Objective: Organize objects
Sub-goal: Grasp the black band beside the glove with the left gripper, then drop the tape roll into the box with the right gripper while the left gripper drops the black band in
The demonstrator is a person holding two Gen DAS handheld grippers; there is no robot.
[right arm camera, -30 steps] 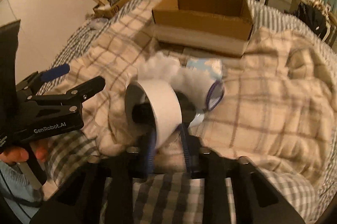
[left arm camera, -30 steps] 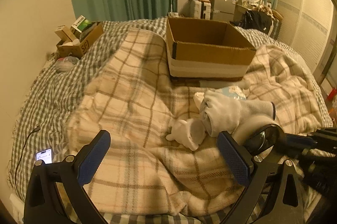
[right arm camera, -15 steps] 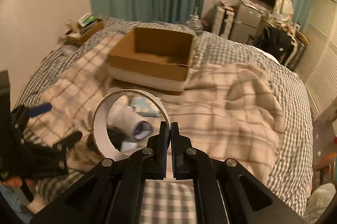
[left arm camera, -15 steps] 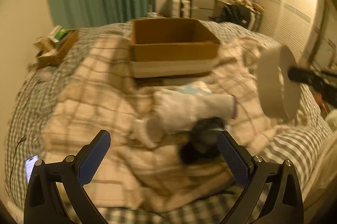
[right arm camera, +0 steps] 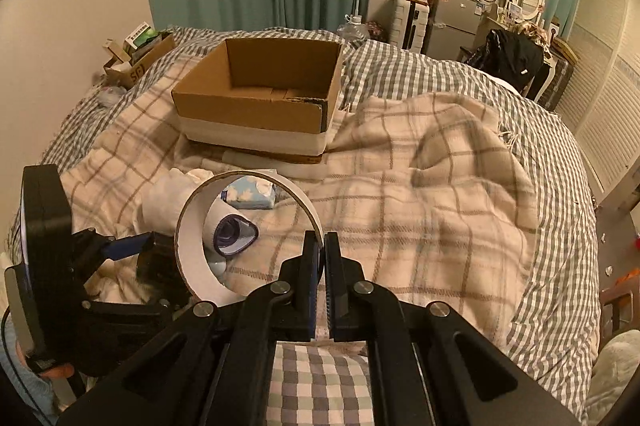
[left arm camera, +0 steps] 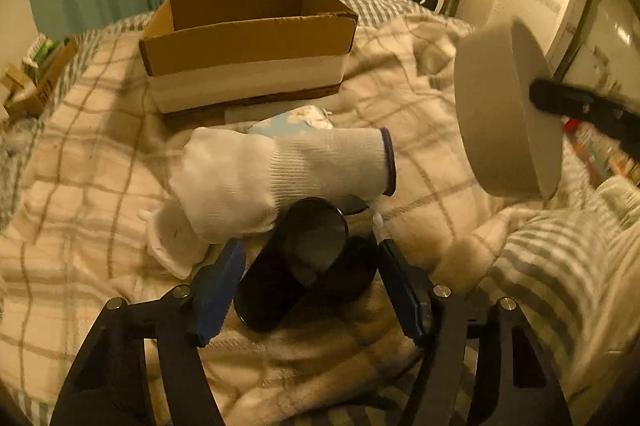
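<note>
Two grippers are busy, and each one has its own thing. Your right gripper [right arm camera: 323, 266] is pinched tight on the wall of the tape roll [right arm camera: 200, 250]. You hold the roll up in the air, above the plaid blanket [right arm camera: 420, 186]. In the left view the roll [left arm camera: 500, 110] hangs off to the right side.

Your left gripper [left arm camera: 312, 286] is spread wide and grips nothing. A black round thing [left arm camera: 304, 258] lies right between its two fingers, low on the blanket. I cannot tell what it is. It looks long from near-left to far-right, so it sits a bit slanted across the gap. The white glove [left arm camera: 280, 174] lies on top of its far end, with the cuff pointing right. A small white cup [left arm camera: 176, 246] lies on its side just left of the glove.

Now look at the cardboard box [right arm camera: 260, 98]. It sits straight ahead of the roll and farther away, with its open top facing up. It looks empty from here. A blue tissue pack [right arm camera: 250, 194] lies between you and the box.

So I think the roll goes in the box, and your right hand is the one to do it. You would push forward and a little left, go over the near wall, then let go. Your left hand is nearer the black thing, so that one is its job.
</note>
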